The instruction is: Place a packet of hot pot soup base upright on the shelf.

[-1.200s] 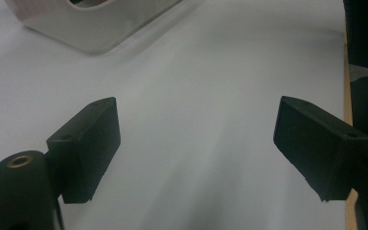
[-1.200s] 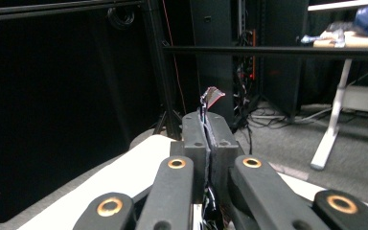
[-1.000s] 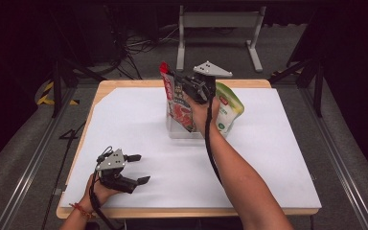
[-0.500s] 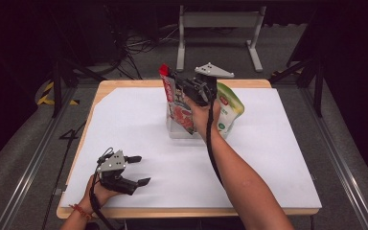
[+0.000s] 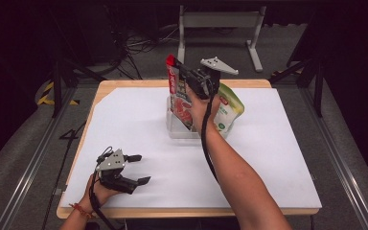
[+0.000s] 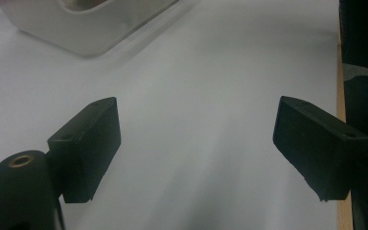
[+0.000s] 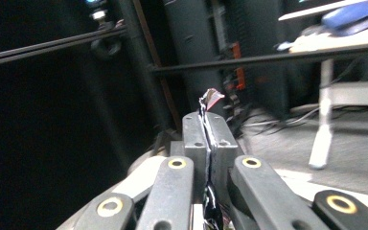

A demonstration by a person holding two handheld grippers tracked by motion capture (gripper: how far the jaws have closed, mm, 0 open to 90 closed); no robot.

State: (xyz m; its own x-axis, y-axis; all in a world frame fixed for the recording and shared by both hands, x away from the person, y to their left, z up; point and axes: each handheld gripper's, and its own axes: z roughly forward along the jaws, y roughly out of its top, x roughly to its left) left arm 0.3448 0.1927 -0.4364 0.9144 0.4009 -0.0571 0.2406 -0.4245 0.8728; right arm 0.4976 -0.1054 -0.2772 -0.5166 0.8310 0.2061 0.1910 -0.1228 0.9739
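Observation:
My right gripper is shut on the top edge of a red snack bag. It holds the bag upright, with the bag's lower end inside a clear plastic bin at the table's far middle. In the right gripper view the jaws are pressed together on the bag's thin crimped edge. A green and white pouch leans at the bin's right side, behind my right wrist. My left gripper rests near the front left of the table, open, with only white table between its jaws.
A white sheet covers the wooden table. The bin's corner lies ahead of the left gripper. A metal stand and cables sit on the floor beyond the far edge. Dark rails run along both sides of the table.
The right hand has shifted slightly with the red bag, still gripped at its top. The left gripper has stayed where it was.

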